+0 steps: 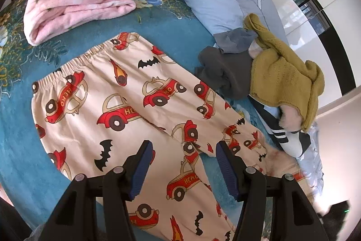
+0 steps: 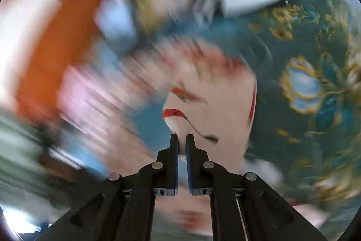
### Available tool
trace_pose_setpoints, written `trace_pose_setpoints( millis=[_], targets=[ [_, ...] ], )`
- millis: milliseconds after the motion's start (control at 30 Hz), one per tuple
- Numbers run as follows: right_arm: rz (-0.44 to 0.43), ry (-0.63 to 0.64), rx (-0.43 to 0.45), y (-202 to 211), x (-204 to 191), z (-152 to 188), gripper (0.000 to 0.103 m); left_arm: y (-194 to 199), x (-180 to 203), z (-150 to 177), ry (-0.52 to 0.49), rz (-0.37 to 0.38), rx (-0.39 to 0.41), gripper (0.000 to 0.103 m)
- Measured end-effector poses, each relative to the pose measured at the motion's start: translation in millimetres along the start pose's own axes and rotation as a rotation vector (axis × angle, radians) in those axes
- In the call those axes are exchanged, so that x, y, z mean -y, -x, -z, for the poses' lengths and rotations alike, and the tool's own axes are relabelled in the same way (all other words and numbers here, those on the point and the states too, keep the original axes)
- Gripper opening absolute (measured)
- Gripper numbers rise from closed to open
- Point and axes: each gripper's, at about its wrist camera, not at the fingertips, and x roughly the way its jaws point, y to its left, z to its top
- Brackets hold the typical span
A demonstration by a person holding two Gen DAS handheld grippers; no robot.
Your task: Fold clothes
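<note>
Cream pajama pants (image 1: 126, 110) printed with red cars and black bats lie spread on the blue floral bedspread (image 1: 185, 37), waistband toward the upper left. My left gripper (image 1: 183, 150) is open and empty, hovering above the crotch and legs. In the right wrist view, heavily motion-blurred, my right gripper (image 2: 182, 139) is shut on a fold of the same pants (image 2: 216, 105), lifted off the bedspread (image 2: 315, 60).
A folded pink fleece blanket (image 1: 76, 1) lies at the back left. A light blue pillow (image 1: 216, 3) is at the back right. A pile with a mustard knit (image 1: 284, 73), dark grey cloth (image 1: 225, 69) and a striped garment (image 1: 284, 139) sits to the right.
</note>
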Motion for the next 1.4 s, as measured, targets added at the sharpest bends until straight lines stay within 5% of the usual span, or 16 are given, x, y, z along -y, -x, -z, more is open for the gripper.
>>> trace_pose_setpoints(
  millis=[67, 200, 367, 567, 700, 833, 933, 1100, 1167, 1233, 1400],
  targets=[
    [-0.061, -0.056, 0.135, 46, 5, -20, 0.006, -1, 1, 0, -0.002, -0.004, -0.003, 0.062],
    [0.123, -0.057, 0.299, 103, 32, -61, 0.006, -1, 2, 0, -0.010, -0.003, -0.002, 0.062],
    [0.350, -0.206, 0.295, 83, 91, -89, 0.006, -3, -5, -5, 0.024, 0.015, -0.022, 0.062],
    [0.458, -0.231, 0.338, 45, 87, -110, 0.009, 11, -37, -31, 0.147, 0.149, -0.040, 0.062],
    [0.458, -0.240, 0.318, 51, 84, -109, 0.025, 37, -88, -52, 0.182, 0.094, 0.003, 0.062],
    [0.423, -0.210, 0.247, 61, 80, -72, 0.029, 45, -168, -57, 0.269, -0.123, -0.037, 0.062],
    [0.443, -0.219, 0.133, 64, 88, -21, 0.035, 30, -205, -45, 0.327, -0.136, -0.082, 0.062],
    [0.474, -0.328, -0.063, 63, 109, 83, 0.037, 3, -211, -32, 0.286, -0.128, -0.110, 0.059],
    [0.489, -0.359, -0.100, 67, 112, 118, 0.043, 1, -206, -34, 0.251, -0.108, -0.093, 0.052],
    [0.503, -0.416, -0.108, 70, 119, 146, 0.044, -6, -200, -36, 0.203, -0.098, -0.119, 0.034],
    [0.484, -0.540, -0.022, 70, 119, 168, 0.042, -13, -185, -35, 0.119, -0.079, -0.126, 0.009]
  ],
)
